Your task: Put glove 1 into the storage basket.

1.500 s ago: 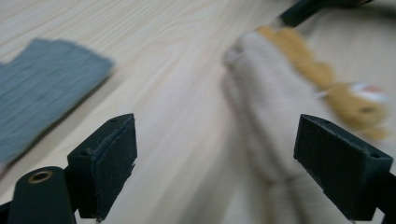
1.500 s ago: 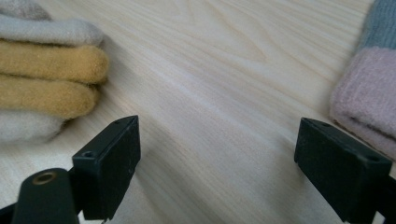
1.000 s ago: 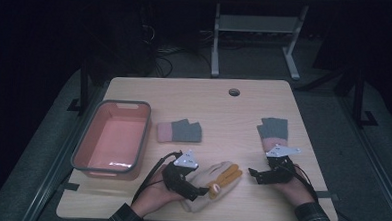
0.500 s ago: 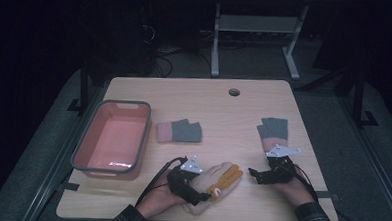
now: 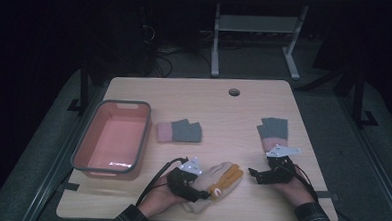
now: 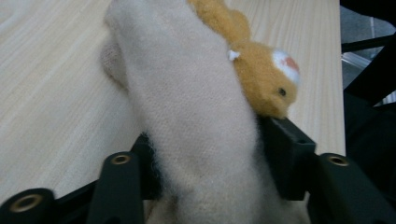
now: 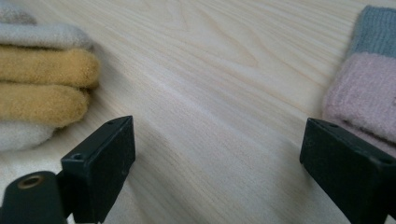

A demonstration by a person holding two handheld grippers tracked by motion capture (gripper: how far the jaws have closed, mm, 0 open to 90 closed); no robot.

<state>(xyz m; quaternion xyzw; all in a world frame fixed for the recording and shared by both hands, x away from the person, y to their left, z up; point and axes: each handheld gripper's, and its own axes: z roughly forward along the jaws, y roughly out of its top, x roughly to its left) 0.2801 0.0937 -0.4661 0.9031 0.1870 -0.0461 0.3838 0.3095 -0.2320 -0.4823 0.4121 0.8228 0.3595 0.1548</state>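
A cream glove with orange fingers lies near the table's front edge. My left gripper is at its cuff end, and in the left gripper view the black jaws press the cream knit from both sides, so the left gripper is shut on it. My right gripper rests low on the table to the glove's right, open with bare wood between its jaws. The orange fingers lie to its left. A pink and grey glove lies to its right, flat on the table.
A second pink and grey glove lies at mid-table. A red bin with a grey rim stands at the left. There is a cable hole near the far edge. Bare wood spans the far half of the table.
My left hand and gripper have slid a little toward the near edge along the cream glove. The right gripper has stayed where it was.
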